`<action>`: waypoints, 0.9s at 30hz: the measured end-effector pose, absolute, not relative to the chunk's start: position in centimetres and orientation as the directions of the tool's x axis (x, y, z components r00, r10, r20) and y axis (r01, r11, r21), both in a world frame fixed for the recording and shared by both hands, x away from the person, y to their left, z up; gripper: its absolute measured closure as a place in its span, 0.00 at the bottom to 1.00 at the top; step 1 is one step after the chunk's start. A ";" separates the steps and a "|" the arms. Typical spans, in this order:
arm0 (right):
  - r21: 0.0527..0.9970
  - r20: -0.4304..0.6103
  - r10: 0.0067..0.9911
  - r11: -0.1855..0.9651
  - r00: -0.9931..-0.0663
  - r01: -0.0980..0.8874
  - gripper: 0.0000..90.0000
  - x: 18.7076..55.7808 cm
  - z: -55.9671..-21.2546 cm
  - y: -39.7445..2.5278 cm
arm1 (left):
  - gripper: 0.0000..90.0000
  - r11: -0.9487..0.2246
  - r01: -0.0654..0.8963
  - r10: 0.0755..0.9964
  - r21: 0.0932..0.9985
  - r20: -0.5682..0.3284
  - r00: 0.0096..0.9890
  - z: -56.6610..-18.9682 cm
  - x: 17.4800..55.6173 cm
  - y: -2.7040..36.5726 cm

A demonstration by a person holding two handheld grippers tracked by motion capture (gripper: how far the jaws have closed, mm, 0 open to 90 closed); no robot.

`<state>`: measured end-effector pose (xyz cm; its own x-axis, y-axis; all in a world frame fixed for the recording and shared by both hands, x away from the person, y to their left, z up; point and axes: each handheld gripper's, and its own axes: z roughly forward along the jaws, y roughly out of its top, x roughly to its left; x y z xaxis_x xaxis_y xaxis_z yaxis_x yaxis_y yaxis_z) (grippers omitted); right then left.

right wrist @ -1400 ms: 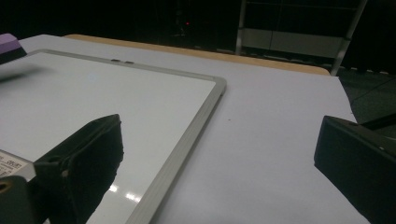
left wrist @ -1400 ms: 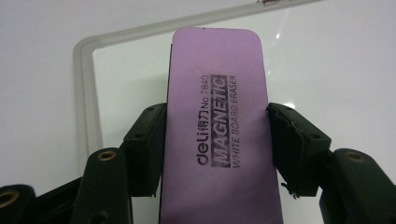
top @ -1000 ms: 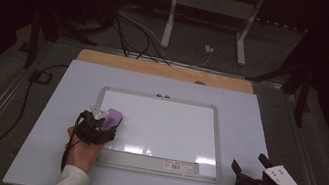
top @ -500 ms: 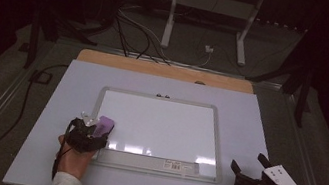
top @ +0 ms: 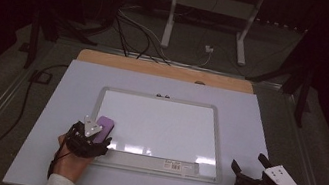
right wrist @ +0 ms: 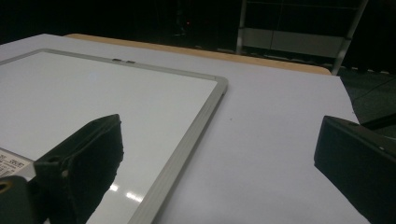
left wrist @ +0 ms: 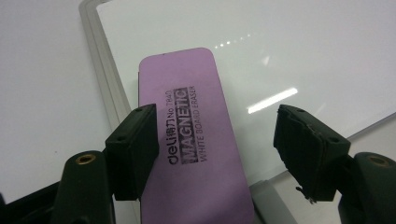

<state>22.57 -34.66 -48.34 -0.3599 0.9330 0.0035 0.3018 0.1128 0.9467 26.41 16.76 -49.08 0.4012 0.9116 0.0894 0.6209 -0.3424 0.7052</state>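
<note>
Two grippers sit at the near edge of the table (top: 49, 103): the left gripper (top: 89, 138) at about seven o'clock of the whiteboard (top: 162, 122), the right gripper (top: 259, 182) off the board at about five o'clock. The purple magnetic eraser (left wrist: 191, 135) lies flat on the board's seven-o'clock corner, its long side running beside the frame, its near end reaching over the bottom rail.

The risk, as I judge it, is a skewed pinch. In the left gripper view the jaws stand wide apart, one at the eraser's nine-o'clock edge, possibly touching it though the angle makes that hard to say, the other well clear at three o'clock over bare board. Closing from this offset would push the eraser sideways before both pads meet it, and it could twist or slide onto the frame.

The left claw holds nothing. The right claw is open too, empty, hovering over the table sheet just beside the board's frame.
</note>
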 end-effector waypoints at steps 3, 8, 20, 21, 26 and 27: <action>0.947 0.003 0.933 0.113 -0.361 0.301 0.02 22.6 -48.3 -34.7 | 0.34 -0.338 0.626 0.918 0.703 0.099 0.385 -49.2 26.5 16.9; 0.947 0.003 0.933 0.113 -0.361 0.301 0.02 22.5 -48.3 -34.7 | 0.33 -0.308 0.641 0.928 0.703 0.075 0.365 -49.3 26.6 17.8; 0.947 0.003 0.933 0.112 -0.359 0.301 0.02 22.5 -48.3 -34.7 | 0.44 -0.292 0.675 0.921 0.678 0.008 0.390 -49.7 25.4 18.4; 0.947 0.004 0.933 0.112 -0.359 0.301 0.02 22.5 -48.3 -34.7 | 0.44 -0.286 0.678 0.923 0.678 0.003 0.386 -49.7 25.2 18.4; 0.947 0.003 0.933 0.113 -0.360 0.301 0.02 22.5 -48.3 -34.6 | 0.51 -0.283 0.678 0.925 0.678 0.005 0.380 -49.5 24.6 18.6; 0.947 0.001 0.933 0.115 -0.361 0.300 0.02 22.5 -48.3 -34.6 | 0.53 -0.280 0.679 0.927 0.679 0.006 0.376 -49.5 24.5 18.6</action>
